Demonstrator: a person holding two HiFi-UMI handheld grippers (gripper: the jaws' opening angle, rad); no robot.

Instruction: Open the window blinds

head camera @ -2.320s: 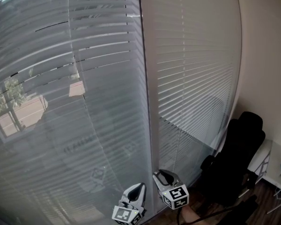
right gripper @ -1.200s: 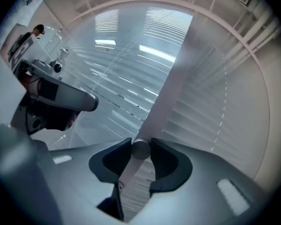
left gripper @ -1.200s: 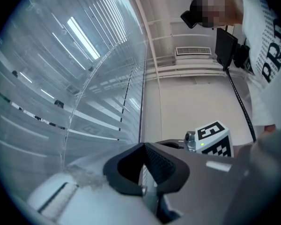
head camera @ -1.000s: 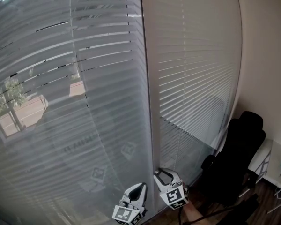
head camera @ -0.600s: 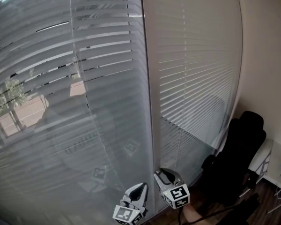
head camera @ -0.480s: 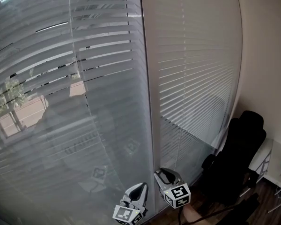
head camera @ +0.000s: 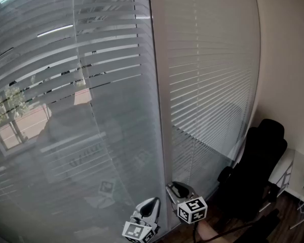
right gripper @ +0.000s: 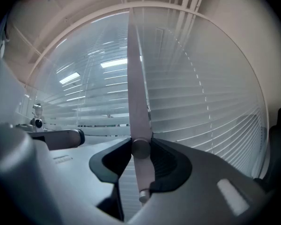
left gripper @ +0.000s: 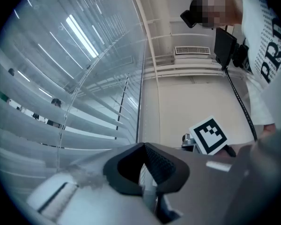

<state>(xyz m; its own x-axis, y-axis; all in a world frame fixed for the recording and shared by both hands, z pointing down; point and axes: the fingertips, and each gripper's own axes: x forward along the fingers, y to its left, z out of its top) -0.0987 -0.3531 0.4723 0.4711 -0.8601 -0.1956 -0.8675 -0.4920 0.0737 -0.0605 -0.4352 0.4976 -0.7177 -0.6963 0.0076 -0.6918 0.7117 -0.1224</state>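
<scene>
Window blinds (head camera: 111,85) fill wall; right hand-held gripper (right gripper: 141,149) clamps tilt wand (right gripper: 135,102) beside frame post (head camera: 159,110); left hand-held gripper (left gripper: 143,146) closed alongside.

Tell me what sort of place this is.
Most likely an office: tall windows covered by horizontal slatted blinds worked by a tilt wand, a black office chair in the corner beside a white desk, and an air vent high up.

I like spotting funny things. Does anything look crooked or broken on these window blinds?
A little. On the left blind, a few slats in the upper part show thin dark gaps while their neighbours lie closed, so that patch looks uneven. The right blind looks even, and nothing looks broken.
</scene>
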